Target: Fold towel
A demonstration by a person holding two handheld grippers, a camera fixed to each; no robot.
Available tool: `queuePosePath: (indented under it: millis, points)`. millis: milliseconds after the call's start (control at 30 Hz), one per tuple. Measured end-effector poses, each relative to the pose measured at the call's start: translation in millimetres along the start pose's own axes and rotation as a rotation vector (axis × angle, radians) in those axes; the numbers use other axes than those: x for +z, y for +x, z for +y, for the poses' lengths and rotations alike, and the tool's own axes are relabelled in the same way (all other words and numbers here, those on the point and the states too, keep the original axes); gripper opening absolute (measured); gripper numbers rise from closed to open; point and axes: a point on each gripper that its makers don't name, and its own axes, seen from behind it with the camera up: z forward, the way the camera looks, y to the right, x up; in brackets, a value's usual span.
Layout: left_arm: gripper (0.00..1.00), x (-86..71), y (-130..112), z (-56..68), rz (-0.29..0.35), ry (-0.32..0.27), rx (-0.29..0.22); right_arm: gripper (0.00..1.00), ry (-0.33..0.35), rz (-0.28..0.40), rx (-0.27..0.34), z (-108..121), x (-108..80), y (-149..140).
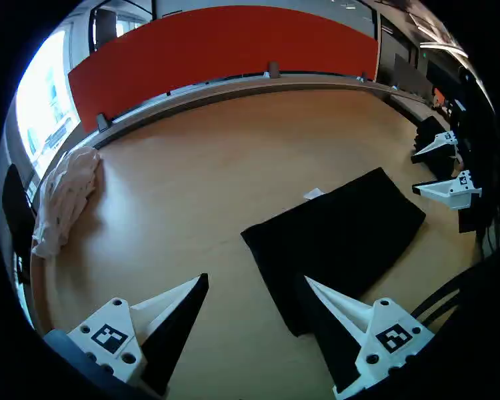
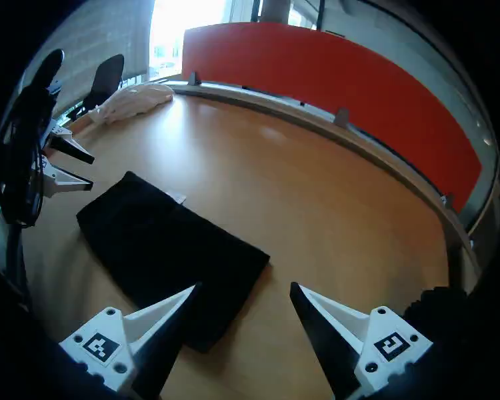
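Smooth wood table [image 1: 183,180] bears flat rectangular black towel [image 1: 343,227]; left gripper [image 1: 255,276], right gripper [image 2: 245,285] spread.

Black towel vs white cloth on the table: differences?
Colour: the black towel is dark, the white cloth pale. Pose: the black towel lies flat in a neat oblong; the white cloth is crumpled in a heap. Place: black towel mid-table, white cloth at the table's edge. Both rest on the wooden table.

Black towel [image 1: 337,233], folded flat, on wooden table [image 1: 203,187]
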Motion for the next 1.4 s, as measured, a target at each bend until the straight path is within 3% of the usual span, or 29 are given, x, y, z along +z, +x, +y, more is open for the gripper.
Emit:
queuePosePath:
  millis: [667, 1400]
  points:
    - [0.96, -32.4, -48, 19.5, -0.024, 0.011, -0.092, 1.00, 0.003, 0.000, 0.039, -17, -31.4, -29]
    - [0.96, -54.4, -66, 8.2, -0.018, 0.065, -0.166, 1.00, 0.086, -0.014, -0.036, -31, -23.2, -32]
